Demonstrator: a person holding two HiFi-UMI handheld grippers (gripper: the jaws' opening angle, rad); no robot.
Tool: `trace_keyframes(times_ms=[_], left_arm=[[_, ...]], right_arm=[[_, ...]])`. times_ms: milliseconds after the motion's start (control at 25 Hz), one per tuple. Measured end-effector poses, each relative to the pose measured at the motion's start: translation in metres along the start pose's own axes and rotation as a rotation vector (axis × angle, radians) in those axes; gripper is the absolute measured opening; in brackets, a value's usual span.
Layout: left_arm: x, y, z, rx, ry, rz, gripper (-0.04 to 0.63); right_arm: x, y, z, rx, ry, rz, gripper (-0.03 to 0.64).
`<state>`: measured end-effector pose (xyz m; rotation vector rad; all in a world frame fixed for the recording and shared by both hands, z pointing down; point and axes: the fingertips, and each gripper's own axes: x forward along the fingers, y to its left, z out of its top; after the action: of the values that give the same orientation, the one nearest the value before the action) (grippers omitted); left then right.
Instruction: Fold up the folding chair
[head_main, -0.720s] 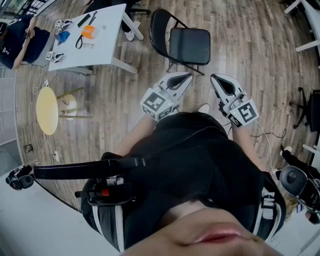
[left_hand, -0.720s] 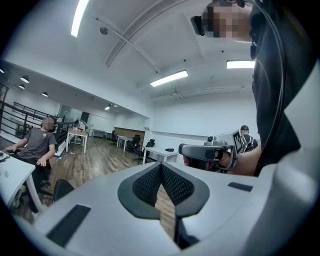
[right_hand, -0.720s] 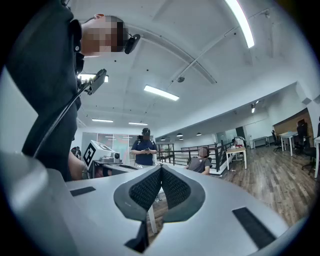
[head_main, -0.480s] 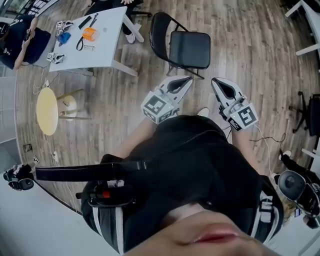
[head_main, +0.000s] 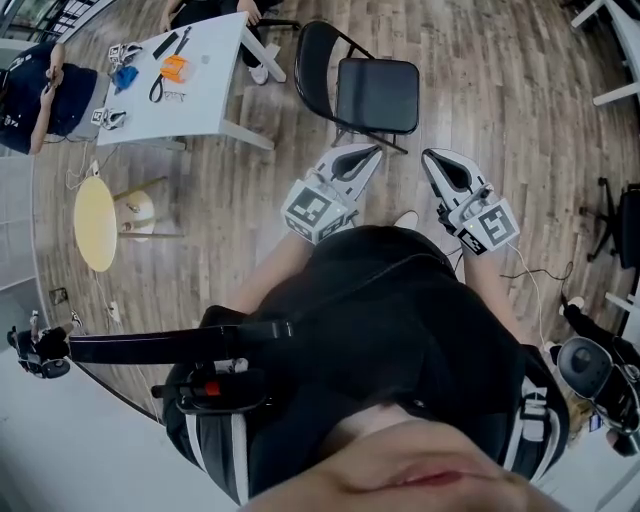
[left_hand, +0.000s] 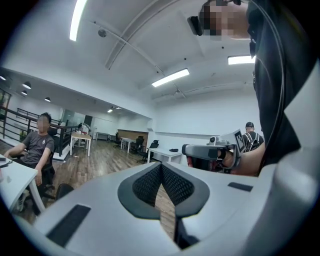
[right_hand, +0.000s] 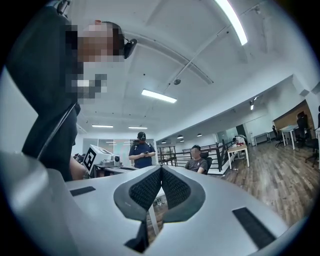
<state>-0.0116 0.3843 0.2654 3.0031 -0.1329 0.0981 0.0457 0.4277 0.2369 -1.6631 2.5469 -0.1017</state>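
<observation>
A black folding chair (head_main: 365, 90) stands unfolded on the wood floor ahead of me in the head view, its seat flat and its round backrest toward the white table. My left gripper (head_main: 372, 152) is held level in front of my body, shut and empty, its tips a short way short of the chair's front legs. My right gripper (head_main: 432, 157) sits beside it to the right, also shut with nothing between its pads. In the left gripper view the jaws (left_hand: 161, 166) meet; the right gripper view shows its jaws (right_hand: 160, 169) closed too. Neither touches the chair.
A white table (head_main: 190, 70) with tools stands left of the chair, with seated people at it. A round yellow stool (head_main: 96, 220) lies on the floor at the left. Office chair (head_main: 620, 225) and desk legs line the right side. A cable (head_main: 535, 275) trails near my feet.
Both grippers dipped slightly toward my body and came back; they sit nearly where they were. The chair has not moved.
</observation>
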Motion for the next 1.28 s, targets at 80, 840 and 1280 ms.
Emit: trace_keyframes(times_ms=[80, 840, 1280], left_arm=[[0.004, 0.0, 0.002, 0.004, -0.003, 0.003, 0.003], [0.065, -0.022, -0.002, 0.02, 0.039, 0.082, 0.003], [0.087, -0.019, -0.002, 0.025, 0.037, 0.122, 0.003]], right_arm=[[-0.001, -0.003, -0.001, -0.002, 0.005, 0.01, 0.009], [-0.045, -0.064, -0.017, 0.023, 0.002, 0.051, 0.009], [-0.046, -0.09, -0.018, 0.062, 0.014, 0.074, 0.009]])
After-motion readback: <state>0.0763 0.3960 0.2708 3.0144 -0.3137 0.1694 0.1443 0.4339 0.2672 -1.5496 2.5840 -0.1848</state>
